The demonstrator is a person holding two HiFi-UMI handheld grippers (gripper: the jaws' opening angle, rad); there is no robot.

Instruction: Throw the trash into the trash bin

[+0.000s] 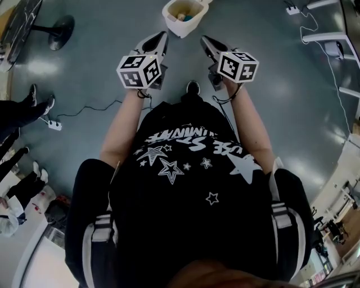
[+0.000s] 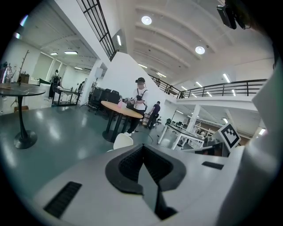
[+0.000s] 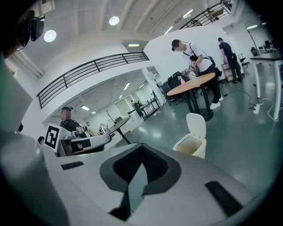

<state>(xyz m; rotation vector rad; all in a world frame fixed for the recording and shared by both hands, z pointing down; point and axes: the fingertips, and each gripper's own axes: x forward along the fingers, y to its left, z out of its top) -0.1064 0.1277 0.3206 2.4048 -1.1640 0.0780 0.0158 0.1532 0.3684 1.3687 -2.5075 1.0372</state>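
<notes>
Looks near done or already done. Standing on floor (image 1: pixel 101 56) facing bin (image 1: pixel 181 31), with lid (image 3: pixel 196 123) up, just ahead of both tongs. Showing some trash (image 1: pixel 183 16) already inside bin, yellowish and blue bits, too small to name. Holding left gripper (image 1: pixel 162 37) pressed together on nothing; holding right gripper (image 1: pixel 205 40) pressed together too, also empty. Carrying nothing in either, so no drop pending from these 2. Catching only top of bin over jaws in left gripper view; catching open bin off to right in right gripper view. Spotting no loose trash on visible floor, only cable (image 1: pixel 84 109) and power strip (image 1: pixel 54 125). Leaving, probably, nothing, or fetching more trash from out of view, maybe shutting lid.
</notes>
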